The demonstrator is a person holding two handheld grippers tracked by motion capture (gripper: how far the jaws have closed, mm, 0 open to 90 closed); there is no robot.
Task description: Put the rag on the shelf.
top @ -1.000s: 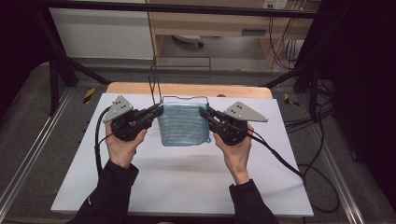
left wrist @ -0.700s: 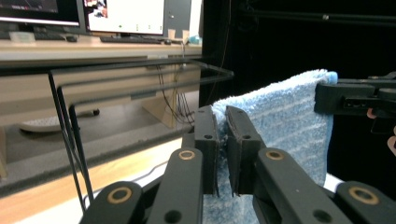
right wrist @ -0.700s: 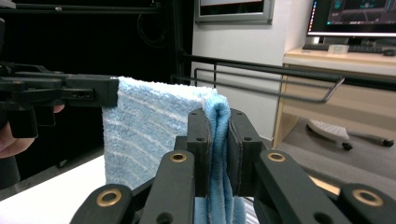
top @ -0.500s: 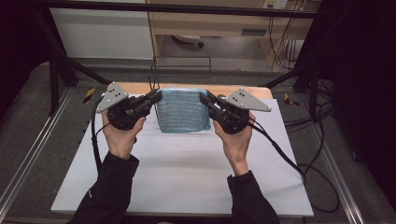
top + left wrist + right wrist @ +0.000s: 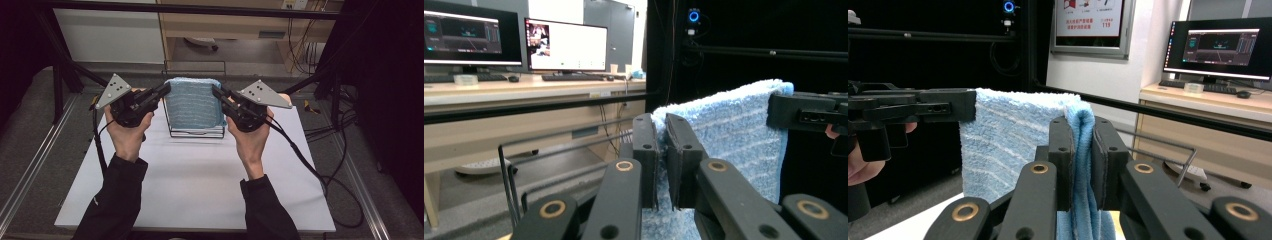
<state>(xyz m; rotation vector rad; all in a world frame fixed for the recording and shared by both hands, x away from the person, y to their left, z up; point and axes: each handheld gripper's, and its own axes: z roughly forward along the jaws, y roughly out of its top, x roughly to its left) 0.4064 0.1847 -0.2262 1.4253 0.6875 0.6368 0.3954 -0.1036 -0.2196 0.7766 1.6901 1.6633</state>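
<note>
From the high view I saw the blue towel (image 5: 194, 102) held up at 12 o'clock on the white bench (image 5: 200, 190), stretched between my left gripper (image 5: 164, 91) at its 9 o'clock edge and my right gripper (image 5: 216, 92) at its 3 o'clock edge. A black wire rack (image 5: 196, 131) stood beneath and behind it.

The left gripper view gave me what the overhead could not: the jaws were nearly pressed together, pinching the towel's near top corner (image 5: 663, 117), with the cloth hanging away toward 3 o'clock, where the other gripper (image 5: 806, 116) clamped the far corner. Monitors (image 5: 566, 45) sat on a desk behind.

In the right gripper view the jaws pinched a fold of towel (image 5: 1083, 150) between them, and the left gripper (image 5: 943, 111) gripped the opposite corner at 9 o'clock.
</note>
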